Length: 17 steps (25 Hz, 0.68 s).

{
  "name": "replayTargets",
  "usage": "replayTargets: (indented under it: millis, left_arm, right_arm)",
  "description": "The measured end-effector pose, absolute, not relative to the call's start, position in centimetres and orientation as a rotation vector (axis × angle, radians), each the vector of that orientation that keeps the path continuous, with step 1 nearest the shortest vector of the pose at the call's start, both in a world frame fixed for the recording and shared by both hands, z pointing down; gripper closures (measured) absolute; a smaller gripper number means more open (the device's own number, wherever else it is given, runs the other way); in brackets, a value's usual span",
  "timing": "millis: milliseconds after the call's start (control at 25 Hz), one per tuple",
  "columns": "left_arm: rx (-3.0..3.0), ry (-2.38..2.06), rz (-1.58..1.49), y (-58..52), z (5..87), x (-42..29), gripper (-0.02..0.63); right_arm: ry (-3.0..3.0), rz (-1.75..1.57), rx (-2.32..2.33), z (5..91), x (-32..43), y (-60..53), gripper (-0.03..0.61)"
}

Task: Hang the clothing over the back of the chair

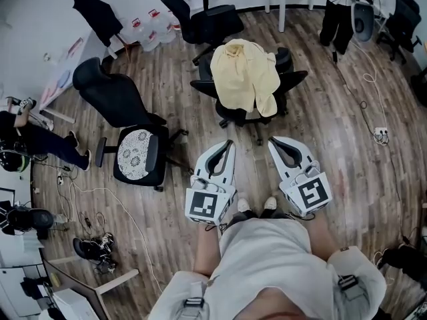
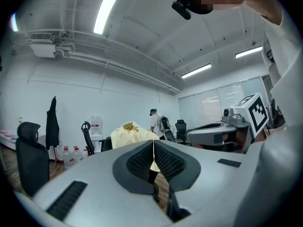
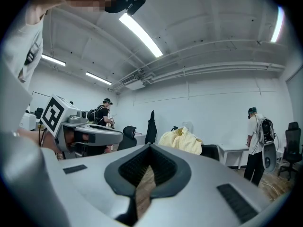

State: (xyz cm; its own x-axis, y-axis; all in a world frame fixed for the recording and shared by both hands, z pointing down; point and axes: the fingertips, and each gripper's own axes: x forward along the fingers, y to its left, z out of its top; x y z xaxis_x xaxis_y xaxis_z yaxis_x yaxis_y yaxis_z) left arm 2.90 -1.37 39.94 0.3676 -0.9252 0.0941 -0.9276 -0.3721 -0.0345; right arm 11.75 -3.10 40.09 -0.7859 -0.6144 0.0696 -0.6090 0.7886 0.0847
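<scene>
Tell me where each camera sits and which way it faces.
Head view: on the person's head, facing steeply down at the pale yellow garment draped over the black office chair; shows left tool, right tool, white-shirted torso.
Left gripper view: on left tool, level along its shut jaws toward that garment; right tool at right.
Right gripper view: on right tool, level toward the garment; left tool at left.
Shared: all three see the garment.

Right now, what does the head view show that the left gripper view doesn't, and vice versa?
Only the head view: the patterned seat cushion, floor cables and the wearer's shoes. Only the left gripper view: the ceiling lights. Both: the yellow garment draped over the chair, the dark coat, the water bottles and the right gripper.
</scene>
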Motion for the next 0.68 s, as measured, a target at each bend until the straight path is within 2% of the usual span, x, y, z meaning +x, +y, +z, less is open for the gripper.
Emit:
replayTargets:
  millis: [680]
  left_arm:
    - [2.571, -1.738, 0.17, -2.4, 40.6, 4.9, 0.591]
  right_arm:
    - [-2.886, -0.058, 0.992, 40.1, 12.8, -4.2, 0.558]
